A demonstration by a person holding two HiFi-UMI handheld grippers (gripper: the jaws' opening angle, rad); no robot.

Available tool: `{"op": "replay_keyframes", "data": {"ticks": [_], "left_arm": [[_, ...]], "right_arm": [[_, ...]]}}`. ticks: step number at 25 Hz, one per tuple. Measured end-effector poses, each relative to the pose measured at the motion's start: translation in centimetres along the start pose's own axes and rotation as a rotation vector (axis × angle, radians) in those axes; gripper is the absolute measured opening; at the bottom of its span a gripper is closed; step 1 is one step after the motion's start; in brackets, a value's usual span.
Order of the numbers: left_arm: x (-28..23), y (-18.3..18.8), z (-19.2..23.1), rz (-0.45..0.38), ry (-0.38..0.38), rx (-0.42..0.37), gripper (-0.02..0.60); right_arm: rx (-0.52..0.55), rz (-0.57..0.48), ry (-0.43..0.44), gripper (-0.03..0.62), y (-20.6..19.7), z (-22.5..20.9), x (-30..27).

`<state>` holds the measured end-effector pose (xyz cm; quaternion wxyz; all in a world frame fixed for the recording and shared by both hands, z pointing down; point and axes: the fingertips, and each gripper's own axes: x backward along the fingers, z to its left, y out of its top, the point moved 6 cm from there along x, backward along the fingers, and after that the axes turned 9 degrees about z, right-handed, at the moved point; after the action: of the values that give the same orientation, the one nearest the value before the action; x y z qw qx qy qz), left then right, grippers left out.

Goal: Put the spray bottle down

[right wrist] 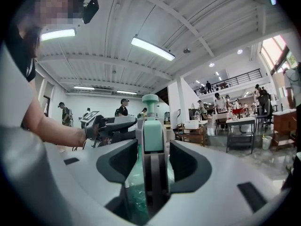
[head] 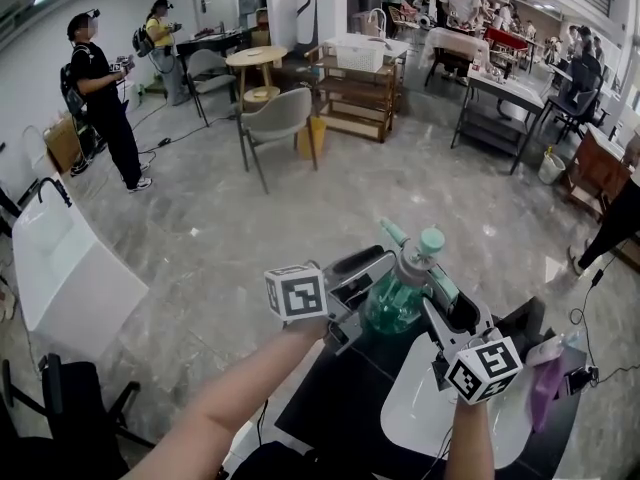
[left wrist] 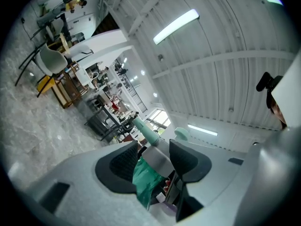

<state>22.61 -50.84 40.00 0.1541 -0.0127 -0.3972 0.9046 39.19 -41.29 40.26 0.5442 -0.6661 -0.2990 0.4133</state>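
A clear spray bottle (head: 392,306) of green liquid with a mint trigger head stands upright at the far edge of the black table (head: 335,398). My left gripper (head: 368,296) comes in from the left and my right gripper (head: 436,306) from the right, both level, with the bottle between them. In the left gripper view the bottle's grey neck and green body (left wrist: 146,178) lie between the wide jaws of the left gripper (left wrist: 155,161), close to one pad. In the right gripper view the trigger head (right wrist: 151,140) sits between the jaws of the right gripper (right wrist: 153,166) with a gap on each side.
A white basin (head: 420,413) and a purple bottle (head: 545,388) sit on the black table near my right hand. A white sink unit (head: 70,268) and a black chair (head: 80,408) stand at the left. A grey chair (head: 280,118), tables and several people are farther back.
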Motion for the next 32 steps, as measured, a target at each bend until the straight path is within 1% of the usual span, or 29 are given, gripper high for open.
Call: {"op": "replay_keyframes", "data": {"ticks": [5, 8, 12, 16, 20, 23, 26, 32], "left_arm": [[1.0, -0.7, -0.7, 0.016, 0.003, -0.012, 0.184], [1.5, -1.0, -1.5, 0.038, 0.014, -0.049, 0.184], [1.7, -1.8, -2.3, 0.054, 0.017, -0.068, 0.184], [1.7, -2.6, -3.3, 0.083, 0.021, -0.113, 0.184], [2.1, -3.1, -3.7, 0.097, 0.036, -0.142, 0.184], [2.6, -3.7, -4.1, 0.121, 0.054, -0.182, 0.184], [3.1, -4.3, -5.1, 0.152, 0.070, -0.240, 0.184], [4.1, -5.2, -6.3, 0.202, 0.085, -0.331, 0.184]], "right_arm": [[-0.001, 0.007, -0.021, 0.186, -0.2, 0.2, 1.0], [-0.002, 0.007, -0.035, 0.186, -0.2, 0.4, 1.8], [-0.012, 0.011, -0.054, 0.186, -0.5, 0.4, 2.9], [-0.012, 0.009, -0.073, 0.186, -0.6, 0.6, 3.9], [-0.021, 0.005, -0.082, 0.186, -0.8, 1.0, 4.4], [-0.027, 0.006, -0.094, 0.186, -1.1, 1.3, 4.9], [-0.037, 0.002, -0.105, 0.186, -1.3, 1.9, 5.6], [-0.063, -0.017, -0.119, 0.186, -1.3, 3.0, 6.5]]}}
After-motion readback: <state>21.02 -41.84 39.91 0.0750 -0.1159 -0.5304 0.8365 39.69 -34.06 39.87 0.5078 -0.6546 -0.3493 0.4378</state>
